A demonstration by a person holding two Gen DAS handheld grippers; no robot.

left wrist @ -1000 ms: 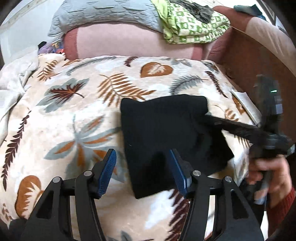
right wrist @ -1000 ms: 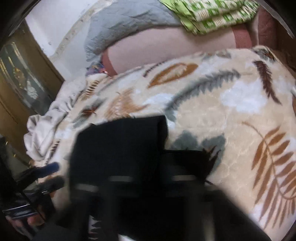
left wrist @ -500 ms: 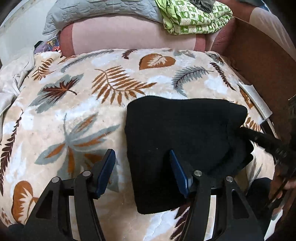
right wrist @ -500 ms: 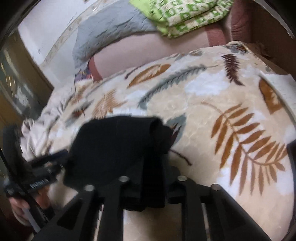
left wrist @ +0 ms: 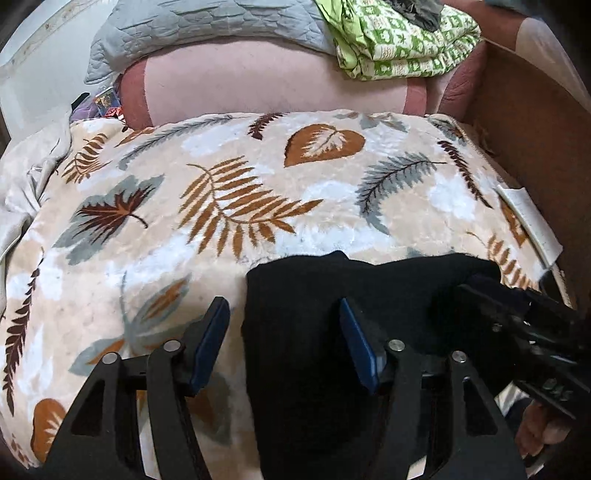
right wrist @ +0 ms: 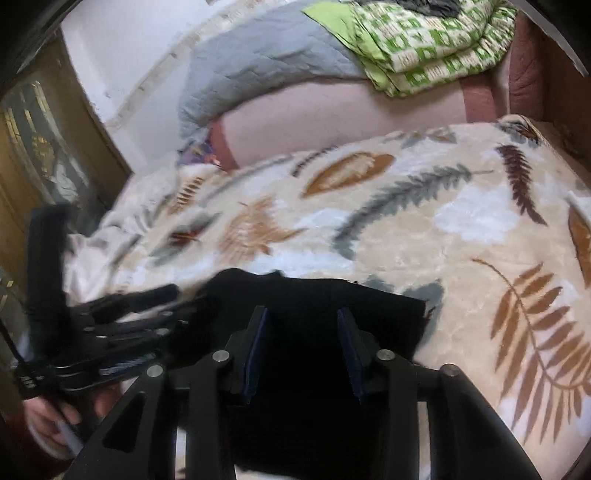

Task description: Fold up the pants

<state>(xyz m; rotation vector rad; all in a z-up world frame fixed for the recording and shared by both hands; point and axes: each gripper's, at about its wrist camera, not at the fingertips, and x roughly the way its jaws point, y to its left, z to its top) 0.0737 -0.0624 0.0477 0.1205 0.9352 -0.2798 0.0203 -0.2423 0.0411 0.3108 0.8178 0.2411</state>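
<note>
The black pants [left wrist: 314,332] lie folded into a compact block on the leaf-patterned blanket [left wrist: 240,206], near its front edge. My left gripper [left wrist: 284,325] is open, its blue pads straddling the pants' left edge, holding nothing. My right gripper [right wrist: 301,343] is open above the pants [right wrist: 314,295]; its jaws stand apart and empty. The right gripper also shows in the left wrist view [left wrist: 517,325] at the pants' right side. The left gripper shows blurred in the right wrist view [right wrist: 122,317] at the left.
A pink sofa back [left wrist: 258,85] rises behind the blanket, with a grey quilt [left wrist: 184,26] and a folded green patterned cloth [left wrist: 406,40] on top. A brown wall panel [left wrist: 535,147] stands at the right. Crumpled light fabric [left wrist: 22,184] lies at the left.
The right gripper has let go of the pants and opened. Both grippers have drawn back toward the blanket's front edge, so the pants sit lower in both views.
</note>
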